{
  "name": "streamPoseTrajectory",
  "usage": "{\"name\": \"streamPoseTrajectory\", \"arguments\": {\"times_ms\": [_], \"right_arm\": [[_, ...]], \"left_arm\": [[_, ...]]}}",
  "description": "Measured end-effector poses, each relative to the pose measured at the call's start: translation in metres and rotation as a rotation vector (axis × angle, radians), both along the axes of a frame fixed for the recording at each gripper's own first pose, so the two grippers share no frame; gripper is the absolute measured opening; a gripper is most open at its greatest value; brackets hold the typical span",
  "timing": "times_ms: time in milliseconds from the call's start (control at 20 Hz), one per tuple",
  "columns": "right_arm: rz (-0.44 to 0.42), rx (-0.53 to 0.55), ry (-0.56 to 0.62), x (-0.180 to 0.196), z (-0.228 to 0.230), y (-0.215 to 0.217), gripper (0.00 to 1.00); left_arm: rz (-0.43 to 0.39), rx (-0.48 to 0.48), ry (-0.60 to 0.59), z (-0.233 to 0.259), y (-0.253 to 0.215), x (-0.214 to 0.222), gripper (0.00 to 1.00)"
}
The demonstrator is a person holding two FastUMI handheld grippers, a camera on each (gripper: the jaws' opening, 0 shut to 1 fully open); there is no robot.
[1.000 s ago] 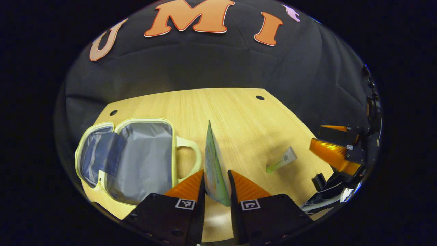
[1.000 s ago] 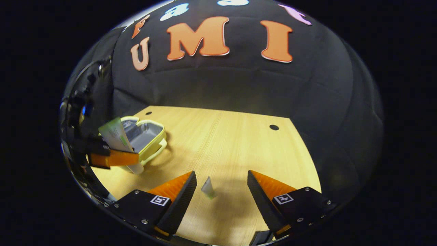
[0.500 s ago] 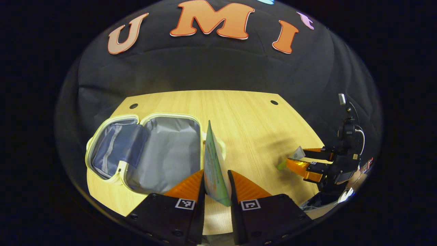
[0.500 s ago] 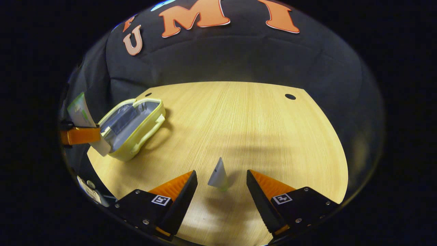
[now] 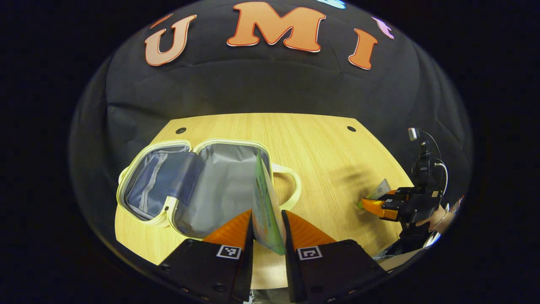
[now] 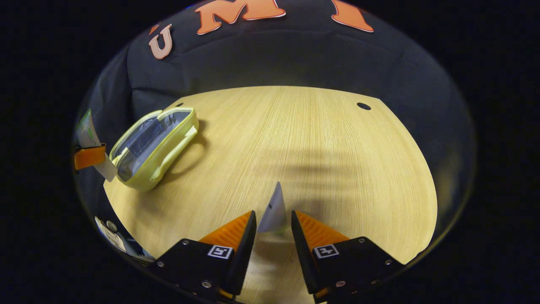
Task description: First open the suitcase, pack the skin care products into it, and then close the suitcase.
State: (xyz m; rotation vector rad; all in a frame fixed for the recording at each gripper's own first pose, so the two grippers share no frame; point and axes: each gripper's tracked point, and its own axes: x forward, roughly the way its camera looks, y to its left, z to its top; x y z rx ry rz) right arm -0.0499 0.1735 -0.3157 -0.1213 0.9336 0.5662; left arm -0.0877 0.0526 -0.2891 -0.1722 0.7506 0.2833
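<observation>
While the wooden counter [image 6: 320,139] spreads pale under both views, the yellow suitcase [image 5: 198,185] lies open on it toward its left side, lid folded back flat, grey lining facing up, and its looped handle [image 5: 291,190] pointing toward the counter's middle. In the left gripper view, the left gripper [image 5: 267,223] is clamped on a flat green-and-white tube [image 5: 265,202], both fingers pressing its faces; the tube stands edge-on, long axis running up and away from the camera, its far end over the suitcase's right half near the handle. In the right gripper view, the right gripper [image 6: 273,228] has its fingers drawn in close on either side of a small white tube [image 6: 274,209], whose narrow end points away along the fingers; whether both fingers press it I cannot tell.
</observation>
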Motion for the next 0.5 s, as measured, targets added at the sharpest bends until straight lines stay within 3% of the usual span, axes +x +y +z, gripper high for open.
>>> {"name": "streamPoseTrajectory", "arguments": {"times_ms": [150,200,500], "right_arm": [[0.003,0.000,0.024,-0.004,0.003,0.001,0.29],[-0.003,0.001,0.023,-0.004,0.009,0.001,0.34],[-0.023,0.090,0.053,-0.007,0.066,0.023,0.32]], "left_arm": [[-0.005,-0.015,-0.011,0.003,0.002,-0.001,0.34],[-0.006,-0.020,-0.012,0.005,0.003,-0.002,0.34],[-0.044,-0.047,-0.003,0.029,0.023,-0.003,0.33]]}}
